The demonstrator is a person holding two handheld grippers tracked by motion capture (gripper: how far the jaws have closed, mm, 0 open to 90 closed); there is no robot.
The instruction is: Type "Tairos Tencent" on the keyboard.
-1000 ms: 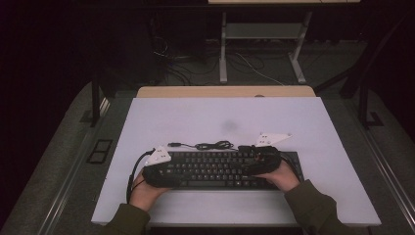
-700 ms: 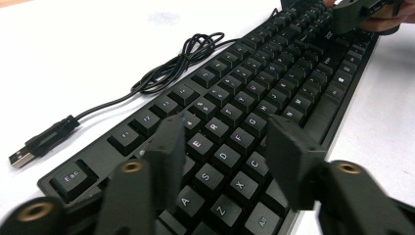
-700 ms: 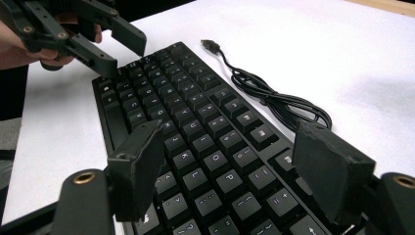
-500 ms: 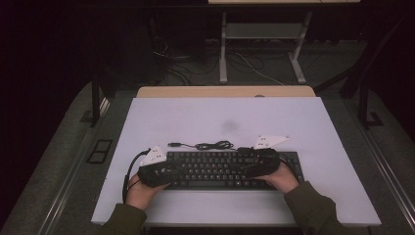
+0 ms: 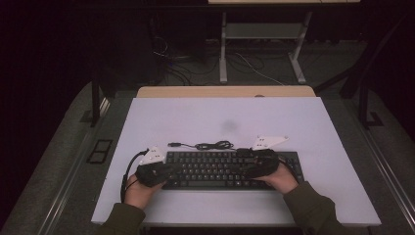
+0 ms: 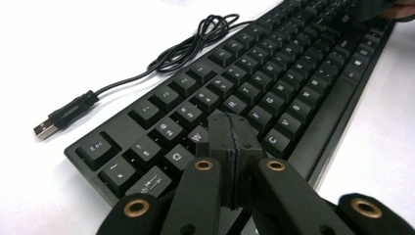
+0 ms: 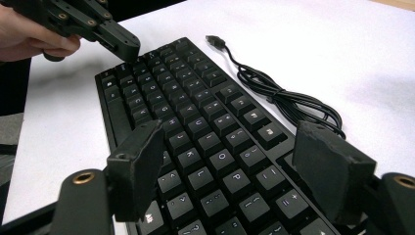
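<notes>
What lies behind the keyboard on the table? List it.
Behind the keyboard lies its coiled black cable, ending in a USB plug on the white table. Where the cable joins the keyboard cannot be made out.

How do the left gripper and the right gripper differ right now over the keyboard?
The left gripper is shut, pads pressed together with nothing between them; the right gripper stands open, keys showing in the gap. The left gripper has just been closing. The left gripper sits over the keyboard's Esc end, near W and S; the right gripper hovers over the O, P end. Both are black, hand-held, above the keys.
</notes>
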